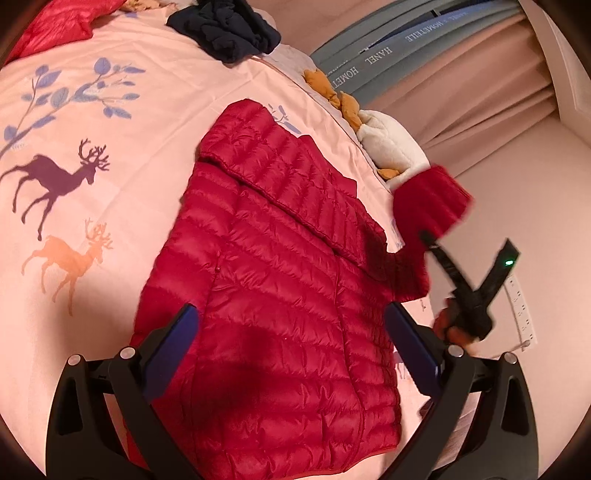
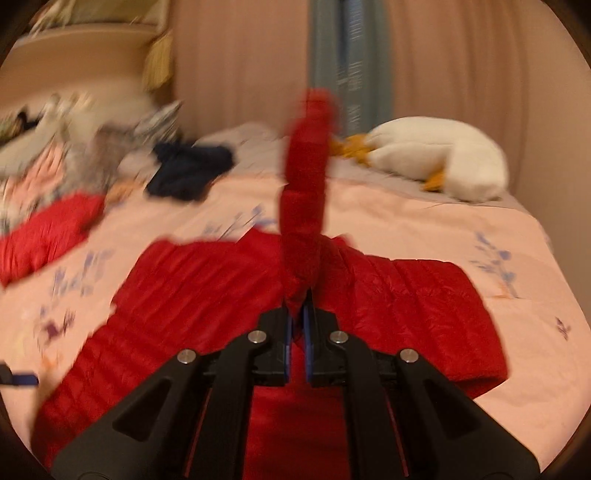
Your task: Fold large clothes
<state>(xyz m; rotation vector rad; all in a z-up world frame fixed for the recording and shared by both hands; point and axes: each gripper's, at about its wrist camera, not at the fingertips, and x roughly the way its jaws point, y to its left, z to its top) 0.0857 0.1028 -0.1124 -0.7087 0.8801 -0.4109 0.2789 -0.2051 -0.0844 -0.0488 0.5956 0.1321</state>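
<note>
A red quilted jacket (image 1: 273, 280) lies spread flat on a bed, filling the centre and lower half of the left wrist view. The bed has a pink cover (image 1: 110, 184) printed with deer and blue leafy twigs.

The left gripper (image 1: 291, 332) hangs over the lower part of the jacket at the bottom of the frame. Its blue-padded fingers (image 1: 177, 332) stand wide apart and hold nothing.

At the right of that view the right gripper (image 1: 436, 247) is raised beside the bed, a hand (image 1: 454, 328) gripping its handle. In the right wrist view, its fingers (image 2: 308, 332) are clamped tight on one jacket sleeve (image 2: 304, 206), which rises up the middle of the blurred frame.

A white stuffed toy (image 2: 436, 158) with orange parts lies at the bed's far edge, upper right. A dark blue garment (image 1: 225, 33) sits at the top, and another red garment (image 1: 55, 26) at the upper left. Curtains (image 2: 461, 74) hang behind.
</note>
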